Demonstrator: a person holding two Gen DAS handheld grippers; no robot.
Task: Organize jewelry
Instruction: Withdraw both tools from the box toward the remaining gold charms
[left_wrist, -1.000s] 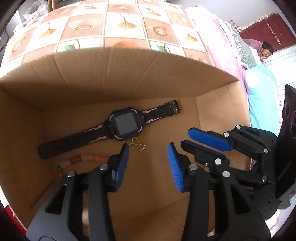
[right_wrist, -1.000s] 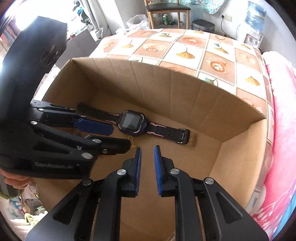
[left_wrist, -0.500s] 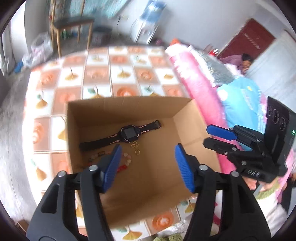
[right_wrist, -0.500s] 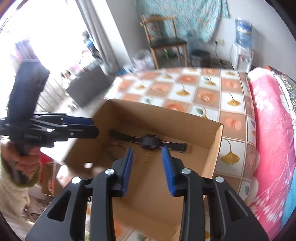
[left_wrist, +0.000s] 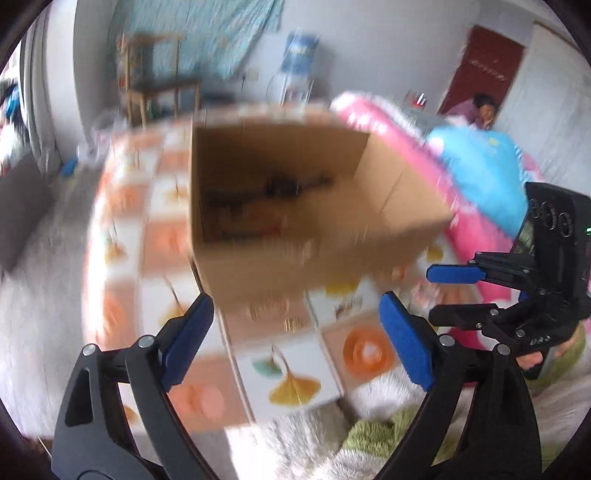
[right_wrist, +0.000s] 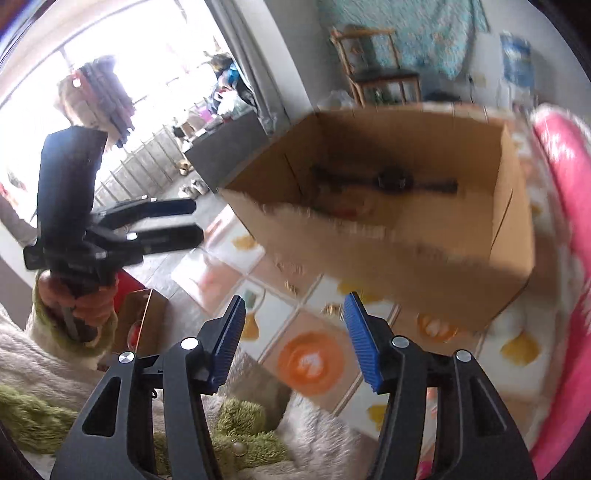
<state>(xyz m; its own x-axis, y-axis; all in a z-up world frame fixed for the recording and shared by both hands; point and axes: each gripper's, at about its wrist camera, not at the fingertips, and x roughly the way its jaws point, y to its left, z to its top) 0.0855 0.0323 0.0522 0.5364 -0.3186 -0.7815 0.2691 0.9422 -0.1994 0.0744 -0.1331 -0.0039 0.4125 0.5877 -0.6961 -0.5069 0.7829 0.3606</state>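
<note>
Here the left gripper (left_wrist: 295, 339) and the right gripper (right_wrist: 293, 341) both hang over the tiled tablecloth (left_wrist: 291, 373), each with its blue pads spread wide and nothing between them. The cardboard box (left_wrist: 295, 258) stands on the cloth beyond them, well apart from both, beside pink bedding (right_wrist: 565, 184). A black watch (right_wrist: 391, 182) lies on the box floor, blurred, with smaller reddish pieces near it that cannot be made out.

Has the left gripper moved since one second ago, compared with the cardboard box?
Yes. The left gripper has pulled back and up out of the cardboard box; its open fingers now hang outside the near wall, over the tiled tablecloth.
</note>
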